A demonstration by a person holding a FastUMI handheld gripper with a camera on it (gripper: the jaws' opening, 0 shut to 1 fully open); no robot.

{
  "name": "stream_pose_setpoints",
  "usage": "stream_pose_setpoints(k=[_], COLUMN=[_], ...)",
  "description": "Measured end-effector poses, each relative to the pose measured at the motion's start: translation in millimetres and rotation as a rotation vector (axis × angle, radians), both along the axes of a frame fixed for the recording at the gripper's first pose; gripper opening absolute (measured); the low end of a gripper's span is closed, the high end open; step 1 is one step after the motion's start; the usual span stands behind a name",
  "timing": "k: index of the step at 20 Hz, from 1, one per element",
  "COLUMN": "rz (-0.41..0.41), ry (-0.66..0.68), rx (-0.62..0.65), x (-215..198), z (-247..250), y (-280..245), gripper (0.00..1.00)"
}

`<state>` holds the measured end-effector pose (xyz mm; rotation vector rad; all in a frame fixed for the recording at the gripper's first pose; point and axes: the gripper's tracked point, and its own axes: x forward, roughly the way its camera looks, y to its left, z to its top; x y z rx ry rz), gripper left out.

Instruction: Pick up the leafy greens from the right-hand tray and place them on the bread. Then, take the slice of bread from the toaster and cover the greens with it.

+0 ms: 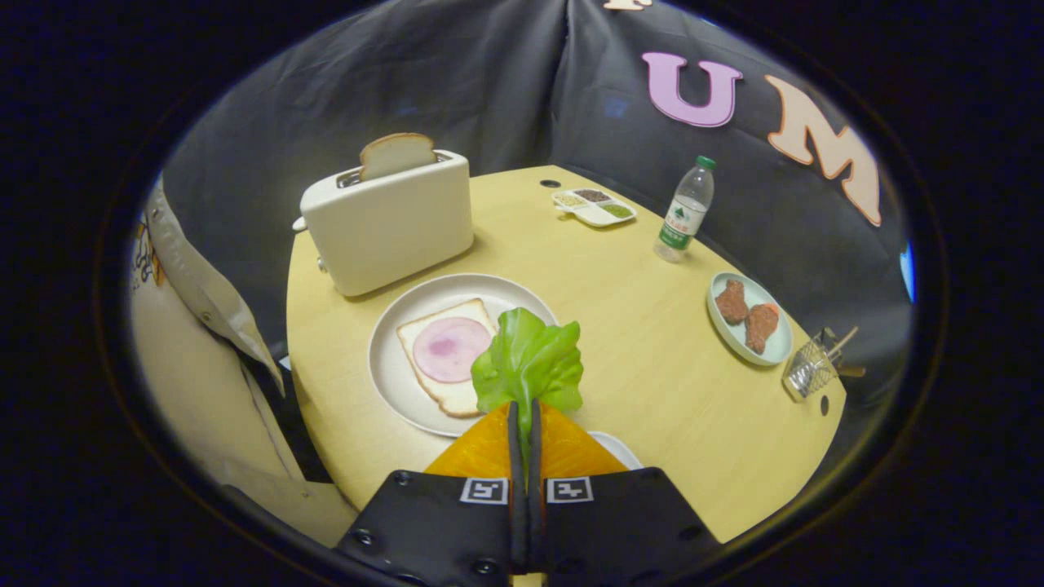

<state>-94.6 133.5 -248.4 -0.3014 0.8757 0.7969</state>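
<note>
Tongs: gripper (526, 417) is pinched tight on the leafy greens (528, 360), both fingers pressing the stem end, hardly a gap between them.
Greens: up off the table, fanning out just ahead of the fingertips, the leaf overlapping the near corner of the bread from this angle.
Bread on plate: the open slice (432, 377), topped with a pink round of ham (449, 349), lies on the big plate (390, 367) just ahead and slightly left of the tips.
Toaster: the toaster (390, 222) stands beyond the plate, further left, with the second slice (397, 154) poking up out of its slot, untouched.
Done so far: the pick looks complete; the greens are in hand.
Left to do: the leaf is not yet released on the ham, I'd say; then comes the toaster slice and the cover.
Next call: a small nudge forward and left, lower, then let go.
Also on the table: bottle (685, 211) and a dish of browned pieces (749, 317), well off right.
</note>
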Motion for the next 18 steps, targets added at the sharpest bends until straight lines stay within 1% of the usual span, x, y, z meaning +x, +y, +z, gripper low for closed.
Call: stream_pose_setpoints(k=[12, 18], rz=[0.096, 0.140], ry=[0.027, 0.076], rx=[0.033, 0.041], x=[-0.3, -8.3], z=[-1.3, -11.7], y=[67.7, 94.7], gripper=[0.04, 0.03])
